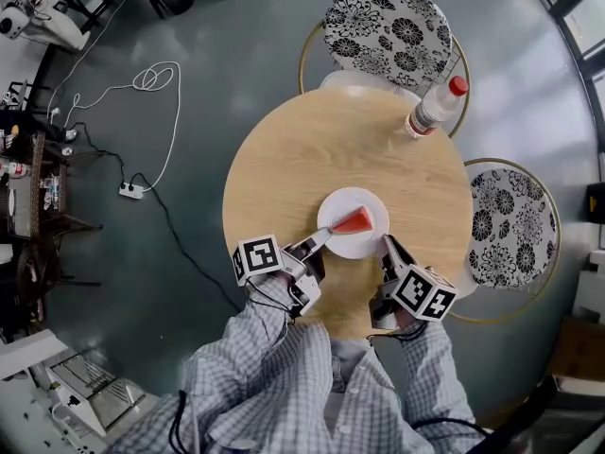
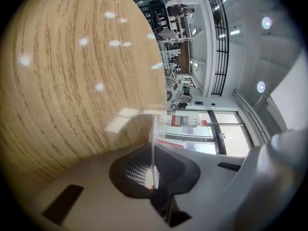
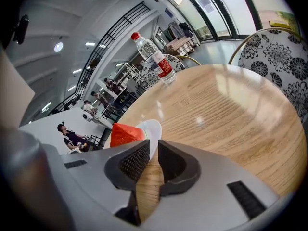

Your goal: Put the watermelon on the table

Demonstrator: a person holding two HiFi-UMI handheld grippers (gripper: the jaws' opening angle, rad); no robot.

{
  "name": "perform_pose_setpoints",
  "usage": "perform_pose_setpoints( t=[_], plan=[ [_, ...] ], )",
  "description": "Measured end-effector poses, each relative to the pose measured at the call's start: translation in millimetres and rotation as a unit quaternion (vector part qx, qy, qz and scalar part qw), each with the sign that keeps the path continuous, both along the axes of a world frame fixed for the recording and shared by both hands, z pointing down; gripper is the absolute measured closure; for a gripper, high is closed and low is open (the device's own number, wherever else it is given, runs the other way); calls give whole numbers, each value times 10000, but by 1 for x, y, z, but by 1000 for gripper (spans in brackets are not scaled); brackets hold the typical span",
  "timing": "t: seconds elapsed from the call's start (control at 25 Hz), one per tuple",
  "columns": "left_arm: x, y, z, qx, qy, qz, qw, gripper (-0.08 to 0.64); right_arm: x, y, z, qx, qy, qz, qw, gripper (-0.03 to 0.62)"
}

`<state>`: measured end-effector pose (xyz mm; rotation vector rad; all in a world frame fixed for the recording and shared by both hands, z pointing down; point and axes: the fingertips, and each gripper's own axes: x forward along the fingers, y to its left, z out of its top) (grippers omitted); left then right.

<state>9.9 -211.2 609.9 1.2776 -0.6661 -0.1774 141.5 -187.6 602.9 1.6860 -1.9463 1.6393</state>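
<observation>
A red wedge of watermelon (image 1: 354, 221) lies on a small white plate (image 1: 367, 245) resting on the round wooden table (image 1: 312, 159), near its front edge. My left gripper (image 1: 321, 240) is shut on the plate's left rim; in the left gripper view the thin white plate edge (image 2: 153, 158) runs between the pads of the left gripper (image 2: 153, 150). My right gripper (image 1: 388, 245) sits at the plate's right front edge. In the right gripper view the right gripper (image 3: 153, 147) has its jaws a narrow gap apart with only wood showing between them, and the plate (image 3: 155, 129) and watermelon (image 3: 126, 134) lie just beyond the tips.
A clear water bottle (image 1: 435, 107) with a red cap and label stands at the table's far right edge, also seen as the bottle (image 3: 154, 57). Two floral-cushioned chairs (image 1: 388, 26) (image 1: 510, 225) stand at the far side and the right. A cable and power strip (image 1: 132, 189) lie on the floor at left.
</observation>
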Motion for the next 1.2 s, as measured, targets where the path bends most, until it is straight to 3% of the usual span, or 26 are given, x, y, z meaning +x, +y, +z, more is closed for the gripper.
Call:
perform_pose_setpoints(
  t=[0.36, 0.44, 0.48, 0.56, 0.6, 0.68, 0.8, 0.88, 0.96, 1.04, 1.2],
  plan=[
    [4, 2, 2, 23, -74, 109, 9999, 540, 0, 4, -21, 497, 900, -822, 9913, 529],
    [5, 1, 2, 28, -72, 111, 9999, 540, -7, 6, -29, 747, 1335, -1412, 9781, 529],
    [5, 1, 2, 32, -69, 108, 9999, 540, -13, 9, -33, 891, 1615, -1816, 9659, 529],
    [4, 1, 2, 29, -66, 104, 9999, 540, -33, 16, -43, 1180, 2185, -2732, 9294, 529],
    [4, 1, 2, 25, -65, 106, 9999, 540, -44, 21, -47, 1314, 2477, -3193, 9052, 529],
    [3, 2, 2, 17, -64, 107, 9999, 540, -62, 33, -47, 1553, 3171, -4044, 8437, 529],
    [4, 2, 2, 14, -58, 117, 9999, 540, -76, 47, -35, 1791, 4148, -4998, 7390, 529],
    [4, 1, 2, 19, -52, 122, 9999, 540, -83, 53, -25, 1830, 4453, -5444, 6869, 529],
    [5, 1, 2, 28, -48, 132, 9999, 540, -88, 55, -17, 1853, 4681, -5697, 6496, 529],
    [5, 1, 2, 30, -42, 145, 9999, 540, -90, 52, -11, 1905, 4956, -5780, 6197, 529],
    [6, 3, 2, 20, -67, 178, 9998, 540, -90, 45, -6, 1892, 5259, -5927, 5799, 540]
  ],
)
